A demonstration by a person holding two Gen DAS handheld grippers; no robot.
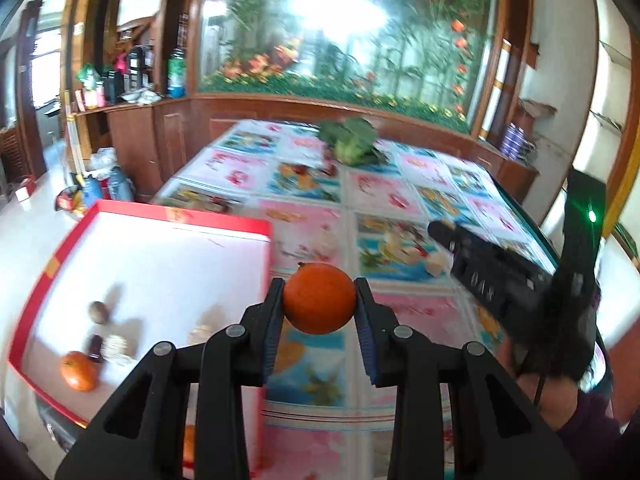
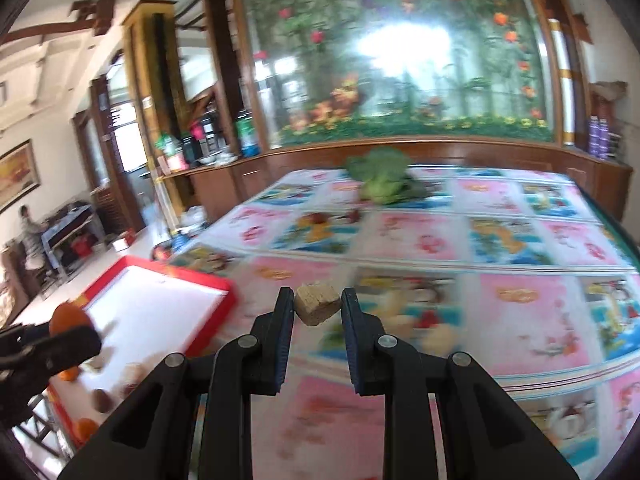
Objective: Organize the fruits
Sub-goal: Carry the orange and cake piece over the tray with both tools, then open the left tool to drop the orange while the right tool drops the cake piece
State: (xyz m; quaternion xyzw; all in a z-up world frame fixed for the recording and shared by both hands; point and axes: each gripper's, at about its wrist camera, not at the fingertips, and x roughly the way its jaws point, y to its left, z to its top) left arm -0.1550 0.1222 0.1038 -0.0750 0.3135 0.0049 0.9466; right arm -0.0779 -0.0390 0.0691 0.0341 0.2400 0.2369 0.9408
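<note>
My left gripper is shut on an orange, held in the air just right of the red-rimmed white box. Inside that box lie another orange, a brown round fruit, a dark date-like piece and pale lumps. My right gripper is shut on a tan cube-shaped piece above the patterned tablecloth. In the left wrist view the right gripper comes in from the right with that piece. In the right wrist view the left gripper and its orange show at the left edge.
A green leafy vegetable lies at the table's far side. A wooden counter with bottles and clutter stands to the left, a floral mural behind. A person stands far off at the left. A hand and dark sleeve hold the right gripper.
</note>
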